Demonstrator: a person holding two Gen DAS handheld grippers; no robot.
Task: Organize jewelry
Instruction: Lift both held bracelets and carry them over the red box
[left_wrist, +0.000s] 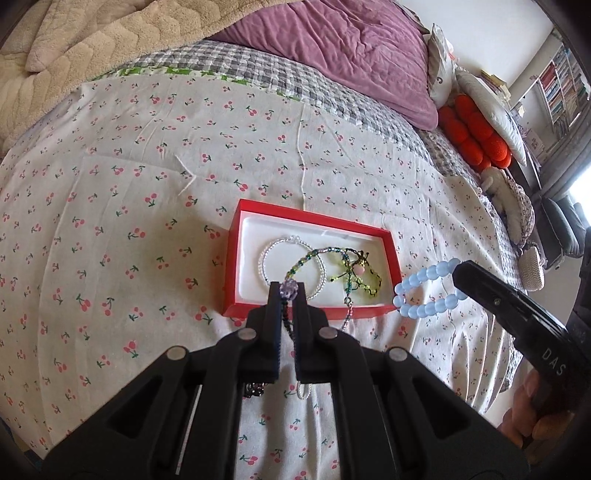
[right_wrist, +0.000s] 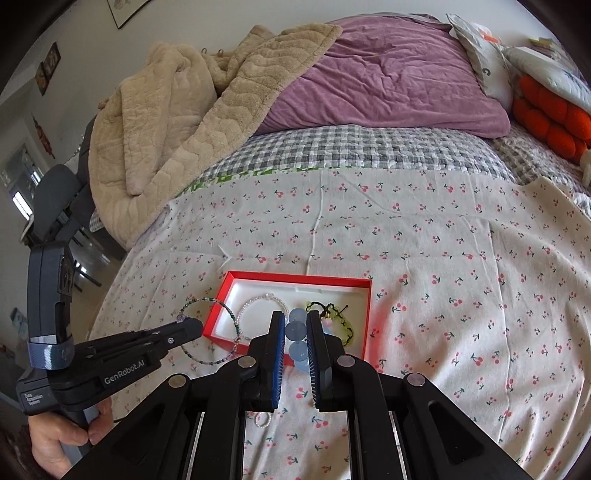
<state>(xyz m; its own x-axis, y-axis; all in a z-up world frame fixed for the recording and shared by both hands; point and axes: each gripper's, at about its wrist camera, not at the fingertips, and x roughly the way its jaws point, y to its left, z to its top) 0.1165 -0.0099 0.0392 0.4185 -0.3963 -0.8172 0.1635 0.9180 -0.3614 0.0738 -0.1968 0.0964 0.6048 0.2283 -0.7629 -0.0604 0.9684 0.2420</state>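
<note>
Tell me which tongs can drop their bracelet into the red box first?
Probably the right tongs: their blue bracelet hangs over the box's near edge. The left tongs hold the green bracelet beside the box's left wall.

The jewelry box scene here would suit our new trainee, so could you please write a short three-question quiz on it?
1. True or false: the red box has its lid on.
2. Which gripper holds the pale blue bead bracelet? A) the left gripper B) the right gripper C) neither
3. Fill in: the left gripper grips the green beaded bracelet at its ______ bead.

Key
1. False: the box is open, and the clear bead bracelet lies inside it.
2. B: its fingers are closed on the blue beads.
3. Purple: a faceted purple bead sits between the fingertips.
</note>
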